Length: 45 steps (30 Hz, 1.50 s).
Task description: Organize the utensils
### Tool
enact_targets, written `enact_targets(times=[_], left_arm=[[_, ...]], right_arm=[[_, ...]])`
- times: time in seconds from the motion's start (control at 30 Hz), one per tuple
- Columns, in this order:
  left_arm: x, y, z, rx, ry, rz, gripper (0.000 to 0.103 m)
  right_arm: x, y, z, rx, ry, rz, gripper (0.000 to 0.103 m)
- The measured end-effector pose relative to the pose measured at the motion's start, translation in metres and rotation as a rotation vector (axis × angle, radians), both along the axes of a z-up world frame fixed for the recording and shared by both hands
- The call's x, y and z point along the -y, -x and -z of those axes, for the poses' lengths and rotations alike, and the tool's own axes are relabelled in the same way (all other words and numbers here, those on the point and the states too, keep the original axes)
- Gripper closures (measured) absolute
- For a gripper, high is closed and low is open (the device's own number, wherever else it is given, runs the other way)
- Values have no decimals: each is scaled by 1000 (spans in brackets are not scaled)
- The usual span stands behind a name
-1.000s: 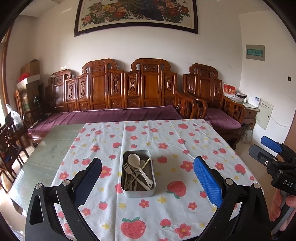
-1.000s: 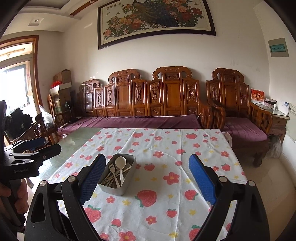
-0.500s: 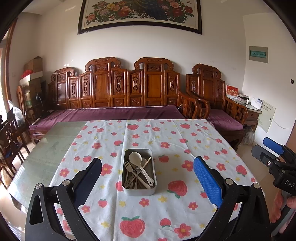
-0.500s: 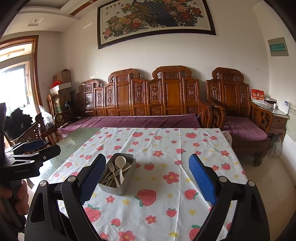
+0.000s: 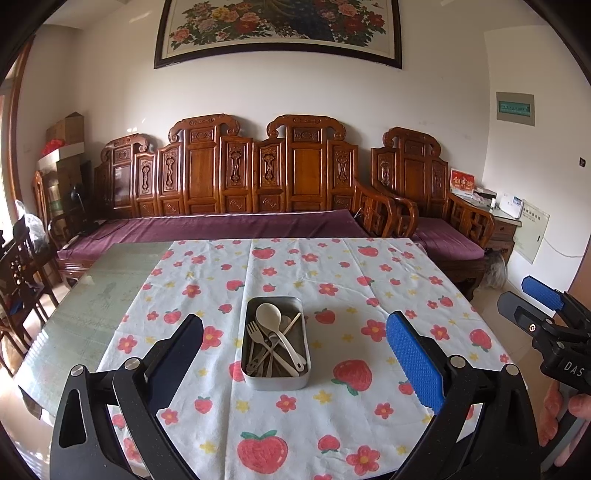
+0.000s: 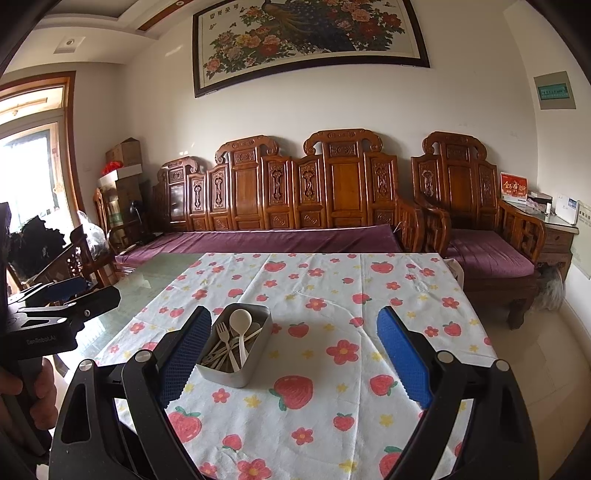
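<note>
Metal tin (image 5: 275, 341) of jumbled cutlery mid-counter on strawberry cloth (image 5: 332, 406); white spoon (image 5: 275, 328) likely light, slick, best pinched at handle. Left gripper (image 5: 295, 354), right gripper (image 6: 293, 354): jaws wide, empty.

Ahead of me the counter (image 5: 92, 306) shows a bare green surface at its left. A white cloth (image 5: 332, 280) printed with strawberries and flowers covers the rest. Behind it stands a carved wooden bench (image 5: 258, 173) with a purple cushion (image 5: 229, 225). A framed floral painting (image 5: 280, 26) hangs above. Cardboard boxes (image 6: 123, 151) are stacked at far left.
</note>
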<state>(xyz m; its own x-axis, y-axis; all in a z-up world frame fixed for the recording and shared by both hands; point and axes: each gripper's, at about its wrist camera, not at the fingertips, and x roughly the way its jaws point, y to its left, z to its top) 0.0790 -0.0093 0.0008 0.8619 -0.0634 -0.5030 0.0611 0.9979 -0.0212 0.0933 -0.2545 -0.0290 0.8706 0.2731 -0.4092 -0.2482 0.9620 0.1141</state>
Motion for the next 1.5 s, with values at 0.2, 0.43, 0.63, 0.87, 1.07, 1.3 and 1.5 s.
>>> enact_targets(times=[0.2,0.43,0.63,0.87,1.07,1.3,1.5], left_arm=[[0,0,0,1,6,-3,7],[0,1,1,3,6,-4,7],[0,1,1,2,10,-1,7],[0,2,1,3,12,1,7],[1,2,2,4,16,5,7],[1,3,2,4,17,6,7],[1,4,3,4,17,8,7]], right_arm=[[-1,1,2,-3,-3,-2,11],[-1,0,1,-2,-4,-2,11],[-3,0,0,-6,-6,-4,11],[-3,-2,0,-9,-11,-7,11],[-2,-3,0,-10,-12,-7,11],[-3,-3,0,-12,-13,-10,11],[-4,-3,1,-11,-13,-11,11]])
